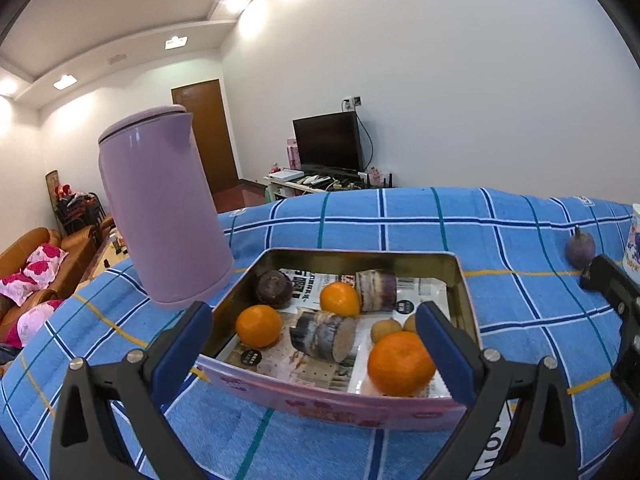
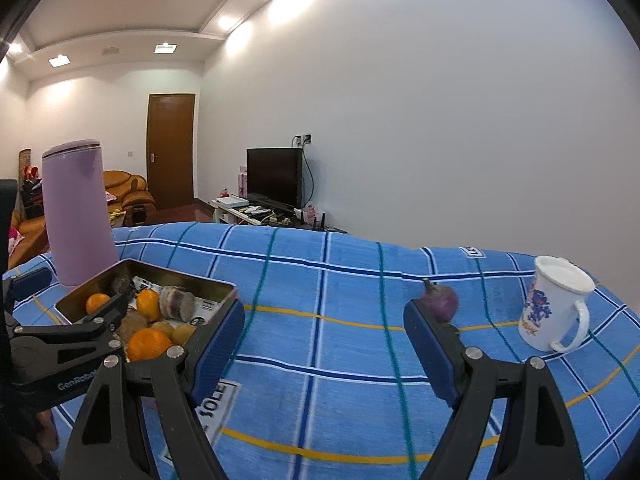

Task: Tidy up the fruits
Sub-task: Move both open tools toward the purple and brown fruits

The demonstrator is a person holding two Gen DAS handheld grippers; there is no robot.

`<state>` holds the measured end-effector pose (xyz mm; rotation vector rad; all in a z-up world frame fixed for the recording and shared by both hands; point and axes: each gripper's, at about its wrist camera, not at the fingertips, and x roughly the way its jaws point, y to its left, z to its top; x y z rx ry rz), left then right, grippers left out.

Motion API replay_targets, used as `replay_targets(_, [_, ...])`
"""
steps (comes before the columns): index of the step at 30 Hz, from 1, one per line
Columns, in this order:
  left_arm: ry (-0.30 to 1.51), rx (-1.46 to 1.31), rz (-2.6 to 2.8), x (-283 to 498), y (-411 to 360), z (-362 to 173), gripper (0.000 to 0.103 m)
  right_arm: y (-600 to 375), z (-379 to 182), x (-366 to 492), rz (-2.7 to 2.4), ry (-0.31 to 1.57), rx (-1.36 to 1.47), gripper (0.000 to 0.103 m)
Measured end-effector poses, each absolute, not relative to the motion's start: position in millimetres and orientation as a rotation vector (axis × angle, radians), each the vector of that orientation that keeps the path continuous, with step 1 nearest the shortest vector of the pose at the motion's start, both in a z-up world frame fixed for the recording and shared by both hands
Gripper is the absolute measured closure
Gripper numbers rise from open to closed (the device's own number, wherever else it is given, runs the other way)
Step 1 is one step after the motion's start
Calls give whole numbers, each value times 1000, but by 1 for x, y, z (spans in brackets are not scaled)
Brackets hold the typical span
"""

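Observation:
A metal tin lined with newspaper sits on the blue checked cloth. It holds oranges, sugarcane pieces, a dark round fruit and small brown fruits. My left gripper is open and empty, just above the tin's near edge. A purple mangosteen lies alone on the cloth, right of the tin; it also shows in the left wrist view. My right gripper is open and empty, its right fingertip just in front of the mangosteen. The tin also shows in the right wrist view.
A tall lilac kettle stands just left of the tin. A white printed mug stands at the cloth's right, beyond the mangosteen. Behind the table are a TV, a door and a brown sofa.

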<state>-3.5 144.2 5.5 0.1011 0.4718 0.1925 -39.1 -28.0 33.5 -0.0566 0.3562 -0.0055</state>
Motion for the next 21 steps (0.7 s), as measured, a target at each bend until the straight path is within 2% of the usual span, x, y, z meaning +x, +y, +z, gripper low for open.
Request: replay_targets(21, [495, 168, 100, -14, 78, 4, 0, -103, 34, -51, -108, 370, -69, 20])
